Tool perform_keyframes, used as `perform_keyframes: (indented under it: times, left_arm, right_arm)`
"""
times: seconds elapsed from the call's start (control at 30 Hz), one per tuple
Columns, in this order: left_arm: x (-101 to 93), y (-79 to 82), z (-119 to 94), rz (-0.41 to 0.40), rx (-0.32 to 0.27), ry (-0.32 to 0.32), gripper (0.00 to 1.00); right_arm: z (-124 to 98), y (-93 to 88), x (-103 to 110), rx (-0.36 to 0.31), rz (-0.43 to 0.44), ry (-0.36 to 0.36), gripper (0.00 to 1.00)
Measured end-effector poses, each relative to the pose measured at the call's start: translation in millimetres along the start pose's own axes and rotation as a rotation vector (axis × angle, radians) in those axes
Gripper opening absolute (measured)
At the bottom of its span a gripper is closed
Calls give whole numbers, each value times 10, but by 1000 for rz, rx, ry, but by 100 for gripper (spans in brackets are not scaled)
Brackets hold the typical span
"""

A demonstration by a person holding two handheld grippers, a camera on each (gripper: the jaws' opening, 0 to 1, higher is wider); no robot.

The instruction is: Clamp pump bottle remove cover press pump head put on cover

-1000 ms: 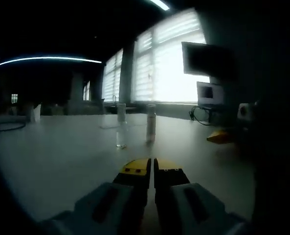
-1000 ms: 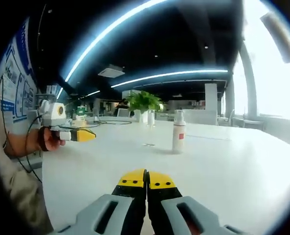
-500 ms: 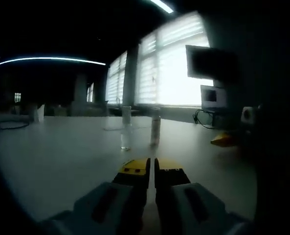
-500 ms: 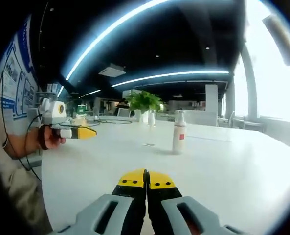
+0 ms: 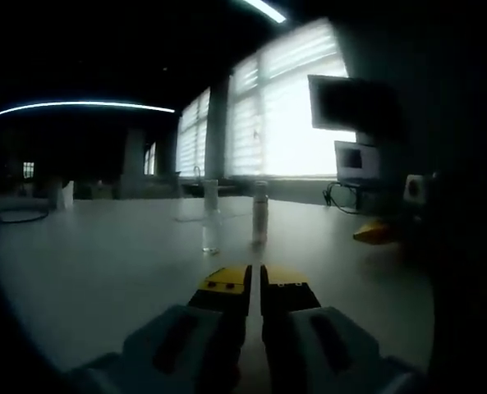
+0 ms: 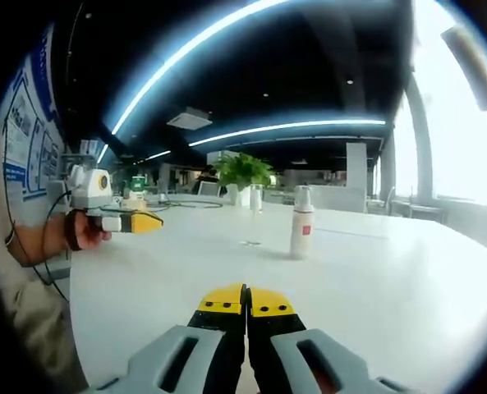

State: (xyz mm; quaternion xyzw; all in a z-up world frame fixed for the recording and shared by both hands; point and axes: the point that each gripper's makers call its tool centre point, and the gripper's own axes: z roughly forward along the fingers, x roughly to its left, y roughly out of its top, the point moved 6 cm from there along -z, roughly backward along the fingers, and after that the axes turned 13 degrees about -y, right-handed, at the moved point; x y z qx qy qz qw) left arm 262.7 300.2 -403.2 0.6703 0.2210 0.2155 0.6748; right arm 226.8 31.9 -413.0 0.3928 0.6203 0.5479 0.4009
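Task not yet begun, by appearance: pump bottle [image 6: 300,221] upright mid-tabletop [image 6: 374,287], cover seemingly still on, well apart from left gripper [image 5: 253,278] and right gripper [image 6: 246,299], both pressed together, empty.

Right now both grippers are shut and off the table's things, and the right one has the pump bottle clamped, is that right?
Not quite. The right gripper is shut on nothing: in the right gripper view the pump bottle stands untouched on the table, well ahead of its jaws. The rest holds; the left gripper is shut too.
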Motion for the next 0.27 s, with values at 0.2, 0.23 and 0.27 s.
perform_keyframes:
  times: [0.2, 0.23, 0.27]
  left_arm:
    - [14, 6, -8, -16, -9, 4, 0]
    - [26, 3, -8, -14, -8, 4, 0]
    - [32, 0, -7, -13, -7, 4, 0]
  right_arm:
    - [3, -4, -9, 0, -1, -2, 0]
    - [3, -3, -12, -1, -1, -3, 0]
    - [5, -4, -19, -1, -1, -6, 0]
